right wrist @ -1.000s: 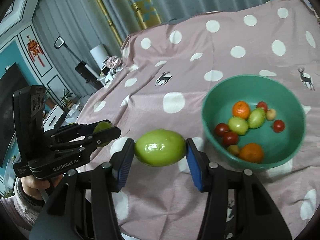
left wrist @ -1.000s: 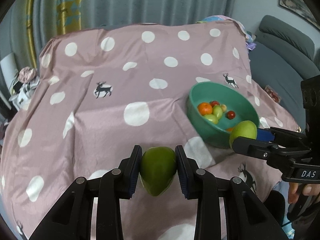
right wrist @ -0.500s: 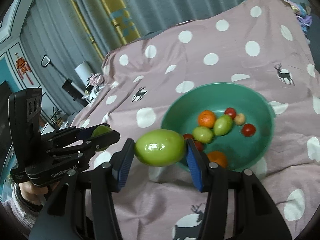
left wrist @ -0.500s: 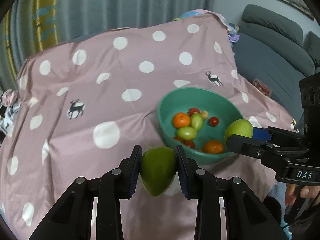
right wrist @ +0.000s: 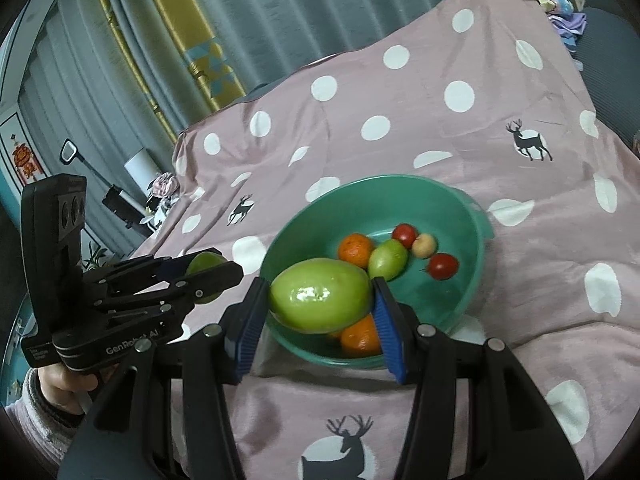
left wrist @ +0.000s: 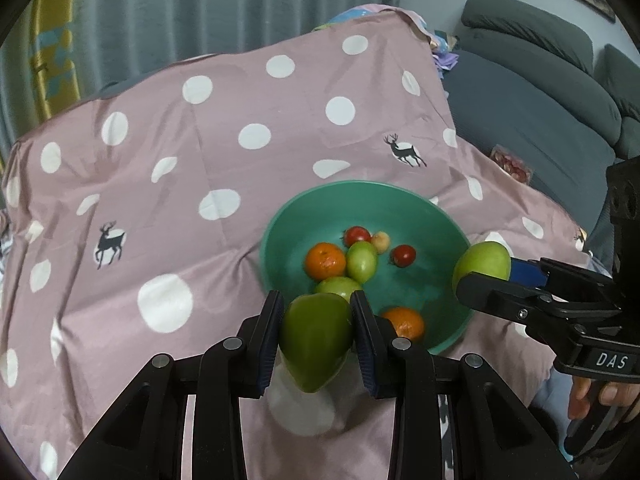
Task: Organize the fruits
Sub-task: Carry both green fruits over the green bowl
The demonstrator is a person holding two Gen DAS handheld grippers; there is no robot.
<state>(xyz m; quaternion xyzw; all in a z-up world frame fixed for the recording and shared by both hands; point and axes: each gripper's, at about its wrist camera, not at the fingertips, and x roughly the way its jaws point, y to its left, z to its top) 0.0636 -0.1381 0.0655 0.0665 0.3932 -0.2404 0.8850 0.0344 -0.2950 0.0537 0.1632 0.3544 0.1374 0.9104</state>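
Note:
A teal bowl (left wrist: 424,216) (right wrist: 468,240) sits on the pink polka-dot cloth and holds oranges, red tomatoes, green fruits and a small pale one. My left gripper (left wrist: 316,332) is shut on a dark green mango (left wrist: 314,340), held over the bowl's near-left rim; it also shows in the right wrist view (right wrist: 204,270). My right gripper (right wrist: 320,316) is shut on a light green mango (right wrist: 320,296), held over the bowl's near side; in the left wrist view that mango (left wrist: 482,260) sits at the bowl's right rim.
The cloth (left wrist: 240,128) drapes over a raised surface and falls away at the edges. A grey sofa (left wrist: 540,92) stands to the right. Curtains (right wrist: 280,20) hang behind. Clutter and a lamp (right wrist: 136,184) lie at the left.
Both grippers have moved toward the bowl with their mangoes. The bowl now lies right under and ahead of the fingers in both views. Grips unchanged.

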